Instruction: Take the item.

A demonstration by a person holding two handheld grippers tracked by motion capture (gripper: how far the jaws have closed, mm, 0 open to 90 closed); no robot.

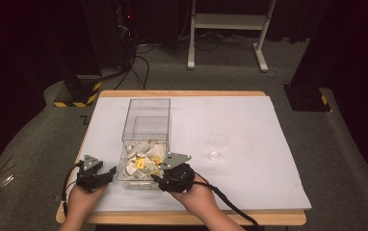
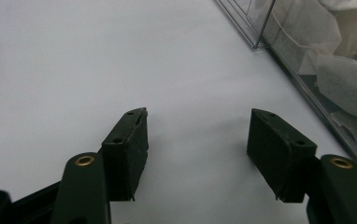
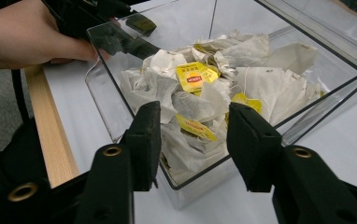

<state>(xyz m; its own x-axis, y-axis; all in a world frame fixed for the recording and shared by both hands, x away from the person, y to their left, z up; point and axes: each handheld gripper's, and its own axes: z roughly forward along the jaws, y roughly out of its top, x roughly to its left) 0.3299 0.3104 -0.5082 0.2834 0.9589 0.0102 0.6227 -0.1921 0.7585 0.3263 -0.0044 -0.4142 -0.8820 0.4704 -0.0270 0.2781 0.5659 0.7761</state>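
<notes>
A clear plastic box (image 1: 146, 126) stands on the white sheet, its near half heaped with several white tea bags (image 1: 143, 161) bearing yellow tags. In the right gripper view the right gripper (image 3: 193, 135) hovers at the box's near corner, jaws apart, with tea bags (image 3: 200, 93) in line between them; the pads are not seen pressing on any. The right gripper (image 1: 155, 178) sits at the box's front right. The left gripper (image 1: 109, 173) rests just left of the box, and the left gripper (image 2: 197, 135) is open over bare white sheet, with the box wall (image 2: 307, 74) to its right.
A small empty glass (image 1: 217, 146) stands right of the box. The white sheet (image 1: 249, 120) covers most of the wooden table (image 1: 182, 93). The other hand (image 3: 22, 37) and left gripper (image 3: 120, 28) lie beyond the box in the right gripper view.
</notes>
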